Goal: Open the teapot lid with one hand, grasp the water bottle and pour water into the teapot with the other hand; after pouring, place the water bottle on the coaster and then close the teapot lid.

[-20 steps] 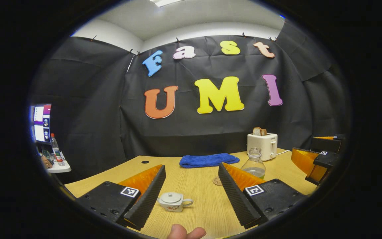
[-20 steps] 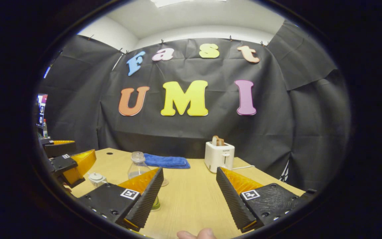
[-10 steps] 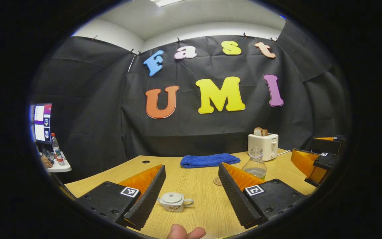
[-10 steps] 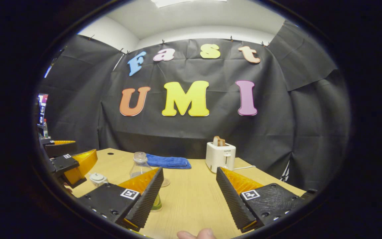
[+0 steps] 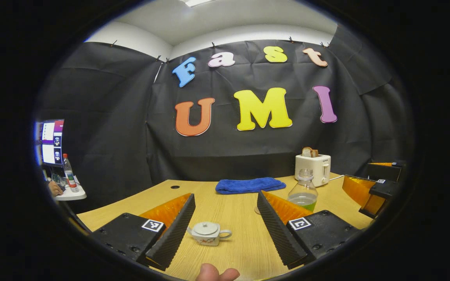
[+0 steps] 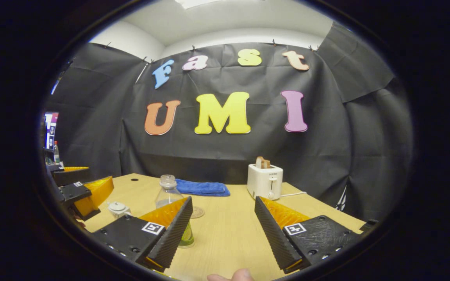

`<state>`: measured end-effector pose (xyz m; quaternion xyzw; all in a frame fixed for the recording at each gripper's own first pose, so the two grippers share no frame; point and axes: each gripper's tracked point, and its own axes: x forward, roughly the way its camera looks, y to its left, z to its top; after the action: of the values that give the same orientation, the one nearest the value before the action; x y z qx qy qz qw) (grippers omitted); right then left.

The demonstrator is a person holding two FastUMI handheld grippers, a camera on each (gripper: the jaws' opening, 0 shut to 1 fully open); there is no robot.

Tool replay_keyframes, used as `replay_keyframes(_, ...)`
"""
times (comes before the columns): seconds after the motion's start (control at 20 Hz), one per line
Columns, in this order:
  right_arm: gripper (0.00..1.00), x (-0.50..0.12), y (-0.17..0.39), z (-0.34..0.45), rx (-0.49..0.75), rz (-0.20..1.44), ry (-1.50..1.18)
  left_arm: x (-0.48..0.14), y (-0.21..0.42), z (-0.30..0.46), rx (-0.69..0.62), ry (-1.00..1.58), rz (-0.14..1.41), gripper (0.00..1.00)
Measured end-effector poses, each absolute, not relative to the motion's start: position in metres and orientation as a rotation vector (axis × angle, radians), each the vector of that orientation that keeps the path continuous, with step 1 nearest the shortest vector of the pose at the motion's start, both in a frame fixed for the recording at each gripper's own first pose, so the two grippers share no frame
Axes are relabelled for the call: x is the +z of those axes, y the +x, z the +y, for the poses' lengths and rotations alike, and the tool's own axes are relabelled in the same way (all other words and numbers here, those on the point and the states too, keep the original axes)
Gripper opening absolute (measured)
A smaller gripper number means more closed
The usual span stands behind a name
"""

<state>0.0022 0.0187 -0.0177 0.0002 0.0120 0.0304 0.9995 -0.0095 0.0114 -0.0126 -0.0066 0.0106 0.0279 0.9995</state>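
Wooden table (image 5: 244, 218), rounded ceramic teapot (image 5: 208, 233).

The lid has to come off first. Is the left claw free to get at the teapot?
Probably yes. The left claw is open, and the teapot sits on bare table between its fingers, lid on, with nothing in front of it.

White teapot (image 5: 208, 233), blue towel (image 5: 248, 185), white toaster (image 5: 313, 169), tan wood-grain table (image 5: 233, 212).
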Motion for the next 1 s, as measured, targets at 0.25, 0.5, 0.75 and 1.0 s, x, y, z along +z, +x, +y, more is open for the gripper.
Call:
replay_keyframes(0.25,0.95,-0.044,0.004,0.011,0.053,0.055,-0.039,-0.043,-0.013,0.031,0.075,0.001,0.077,1.0)
replay_keyframes(0.5,0.95,-0.055,0.006,0.002,0.032,0.081,-0.051,-0.077,0.009,0.03,0.047,-0.054,0.168,1.0)
replay_keyframes(0.75,0.98,-0.056,0.01,-0.011,-0.003,0.081,-0.065,-0.101,0.037,0.041,0.047,-0.069,0.253,0.96)
replay_keyframes(1.0,0.96,-0.059,0.015,-0.017,-0.017,0.093,-0.07,-0.121,0.055,0.055,0.07,-0.079,0.342,0.75)
